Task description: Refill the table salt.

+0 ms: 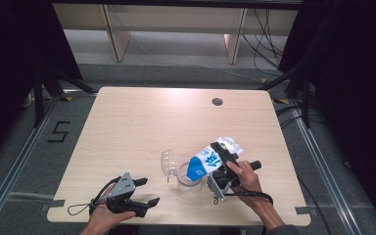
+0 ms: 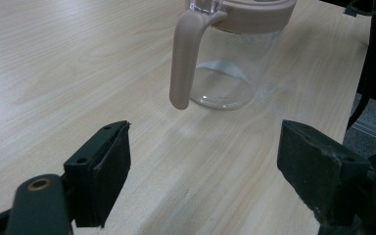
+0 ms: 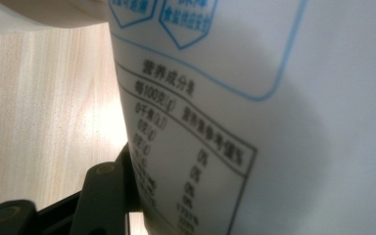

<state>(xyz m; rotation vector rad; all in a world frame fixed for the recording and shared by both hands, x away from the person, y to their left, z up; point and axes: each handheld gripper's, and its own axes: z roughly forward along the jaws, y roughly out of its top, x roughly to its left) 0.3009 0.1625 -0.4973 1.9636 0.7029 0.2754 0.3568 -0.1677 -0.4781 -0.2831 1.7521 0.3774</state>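
Pouring is under way: the right hand-held gripper (image 1: 223, 161) clamps a tilted blue-and-white pouch (image 1: 210, 159) over the glass jar (image 1: 188, 177) on the desk (image 1: 142, 122); left hand-held gripper (image 1: 144, 192) waits wide open, empty. Next, tip further, steadily.

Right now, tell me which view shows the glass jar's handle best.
The left gripper view: the pink handle hangs in full beside the clear jar, ahead of the open jaws. The high view shows the jar small, under the tilted pouch; its handle is unclear. The right gripper view shows the pouch's label close up.
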